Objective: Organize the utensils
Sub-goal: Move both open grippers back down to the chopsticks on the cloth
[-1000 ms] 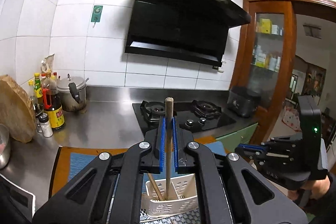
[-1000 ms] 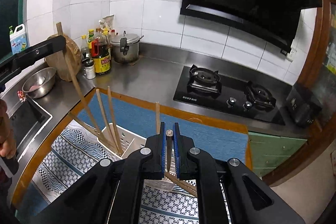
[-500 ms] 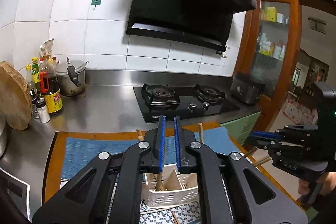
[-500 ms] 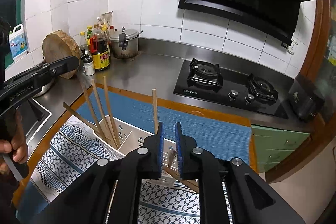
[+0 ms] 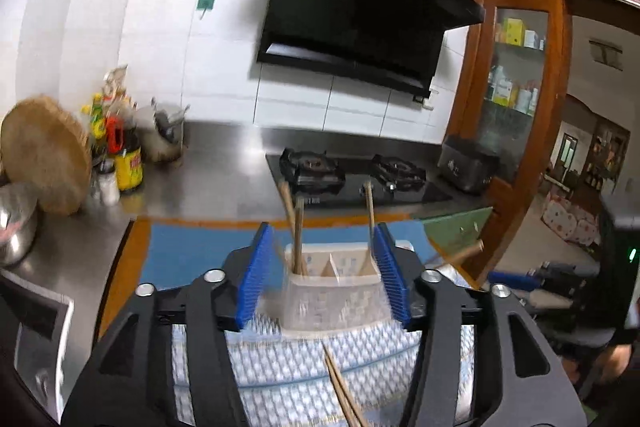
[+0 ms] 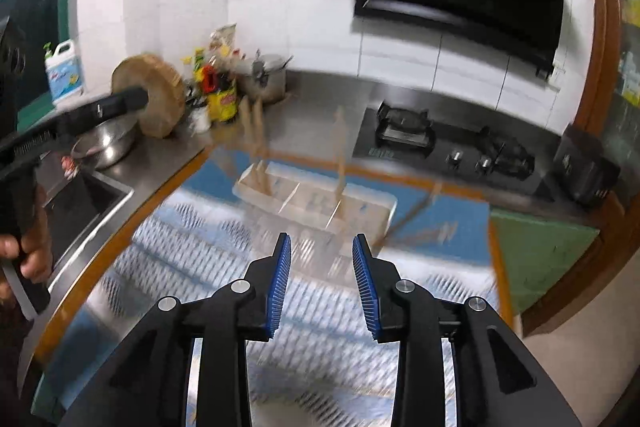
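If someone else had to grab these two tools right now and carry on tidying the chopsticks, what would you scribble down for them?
Left gripper: jaws have just been opening, nothing between them.
Right gripper: also just been opening, empty too.
White holder stands on the patterned mat. Chopsticks stand in its left compartment, another at its right end.
Done: both grippers have let go, and several sticks are in the holder.
Left: a pair of chopsticks lies loose on the mat in front of the holder, and more sticks lie off its right end. The right view is blurred, so count them yourself.
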### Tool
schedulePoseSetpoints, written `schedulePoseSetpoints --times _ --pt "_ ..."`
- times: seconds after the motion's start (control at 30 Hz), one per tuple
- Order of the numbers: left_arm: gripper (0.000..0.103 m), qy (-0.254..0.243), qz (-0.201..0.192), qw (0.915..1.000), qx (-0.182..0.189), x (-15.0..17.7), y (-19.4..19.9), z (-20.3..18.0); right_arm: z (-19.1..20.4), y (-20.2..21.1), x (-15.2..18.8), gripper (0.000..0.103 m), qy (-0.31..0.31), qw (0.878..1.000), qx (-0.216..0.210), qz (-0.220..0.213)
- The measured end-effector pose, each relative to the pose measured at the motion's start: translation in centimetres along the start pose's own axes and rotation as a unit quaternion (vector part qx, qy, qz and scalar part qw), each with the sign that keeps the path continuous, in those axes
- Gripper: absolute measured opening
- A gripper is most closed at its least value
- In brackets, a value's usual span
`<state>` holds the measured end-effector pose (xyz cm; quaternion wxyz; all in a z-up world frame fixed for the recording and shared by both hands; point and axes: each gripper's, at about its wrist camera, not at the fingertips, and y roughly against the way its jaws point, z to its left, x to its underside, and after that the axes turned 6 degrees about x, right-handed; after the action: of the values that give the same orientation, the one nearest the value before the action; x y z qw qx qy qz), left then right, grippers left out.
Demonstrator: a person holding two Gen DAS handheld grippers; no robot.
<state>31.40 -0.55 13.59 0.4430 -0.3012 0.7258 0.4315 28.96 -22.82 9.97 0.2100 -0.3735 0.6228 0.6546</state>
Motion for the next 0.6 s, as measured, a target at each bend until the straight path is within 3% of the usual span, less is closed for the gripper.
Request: schedulePoseSetpoints --times 0.37,0.6 --pt "0.078 0.006 0.009 0.9986 -0.052 8.2 6.6 1.3 6.8 -2.8 11.3 0.030 -0.007 0.996 -0.039 0.083" --pt "0.085 0.022 0.019 0.9972 -0.069 11.7 8.5 2.1 9.3 -5.6 14.9 0.022 -0.012 0.992 -0.039 0.119"
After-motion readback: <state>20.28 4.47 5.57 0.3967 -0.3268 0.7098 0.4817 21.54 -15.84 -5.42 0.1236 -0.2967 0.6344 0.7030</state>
